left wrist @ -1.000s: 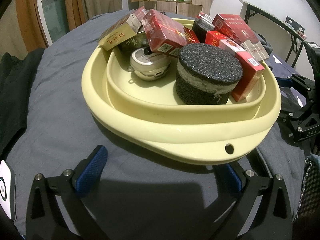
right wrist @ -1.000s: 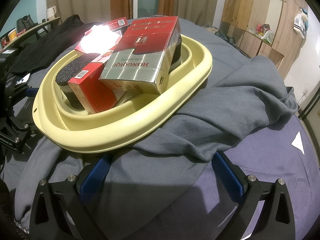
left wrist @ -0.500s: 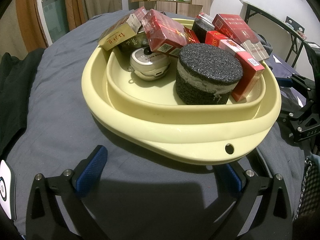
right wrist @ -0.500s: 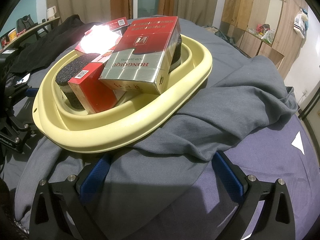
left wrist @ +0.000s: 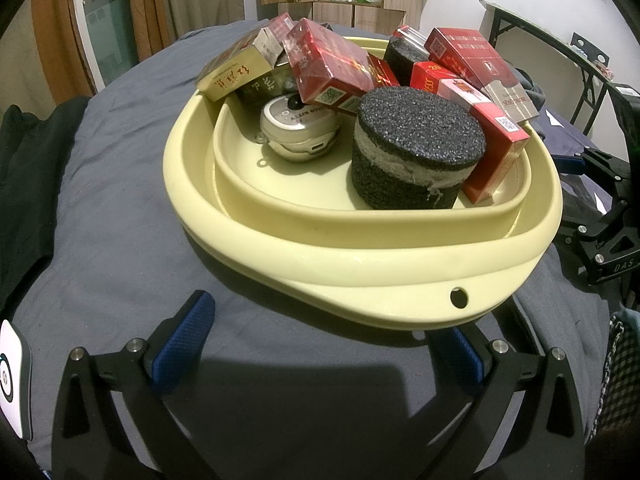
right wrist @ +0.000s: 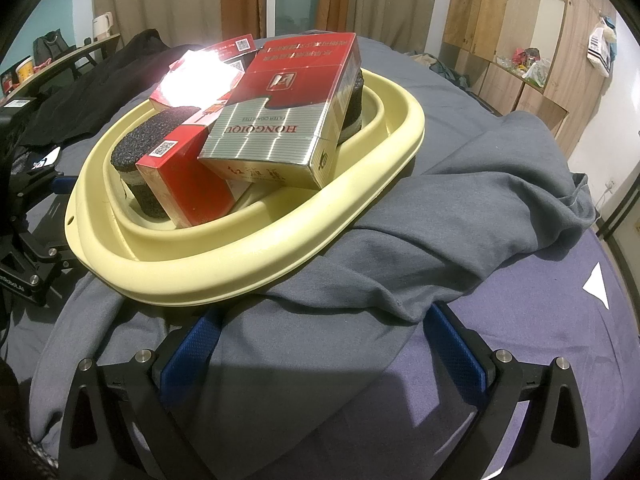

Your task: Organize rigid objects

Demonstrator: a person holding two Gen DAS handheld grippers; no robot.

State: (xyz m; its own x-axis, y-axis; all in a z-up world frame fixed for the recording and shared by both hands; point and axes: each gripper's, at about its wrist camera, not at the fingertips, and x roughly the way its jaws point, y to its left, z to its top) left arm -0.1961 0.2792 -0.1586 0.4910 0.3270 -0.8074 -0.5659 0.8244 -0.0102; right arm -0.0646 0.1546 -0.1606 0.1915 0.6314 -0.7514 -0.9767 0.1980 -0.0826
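1. Left gripper (left wrist: pixel 320 344) first: its blue pads (left wrist: pixel 182 346) are spread wide and hold nothing, sitting low on the bedding just at the near edge of the yellow basin (left wrist: pixel 360 256). The right-hand pad is tucked partly under the basin's lip, so any lift from here could lever that rim up.

2. Right gripper (right wrist: pixel 320 354) is splayed and empty too, resting on the grey garment (right wrist: pixel 460 232) on the other side of the basin. That cloth runs under the basin's edge, and I'd say a snag on it would drag the basin along.

3. Out to the basin itself: it's perched on soft bedding and bunched cloth, not on anything firm. My guess is it rocks easily.

4. Inside the basin, everything rigid is heaped up. The silver-and-red carton (right wrist: pixel 288 120) lies tilted across the top, overhanging the rim nearest the right gripper. One nudge and it could slide out onto the garment.

5. The red box (left wrist: pixel 484 136) leans against the black foam disc (left wrist: pixel 416 152) in the basin's middle; pull the disc and the box probably topples.

6. Toward the basin's far-left side, the gold pack (left wrist: pixel 236 76) and another red pack (left wrist: pixel 332 68) are propped over the round silver tin (left wrist: pixel 298 132). Take the tin first and that stack likely collapses.
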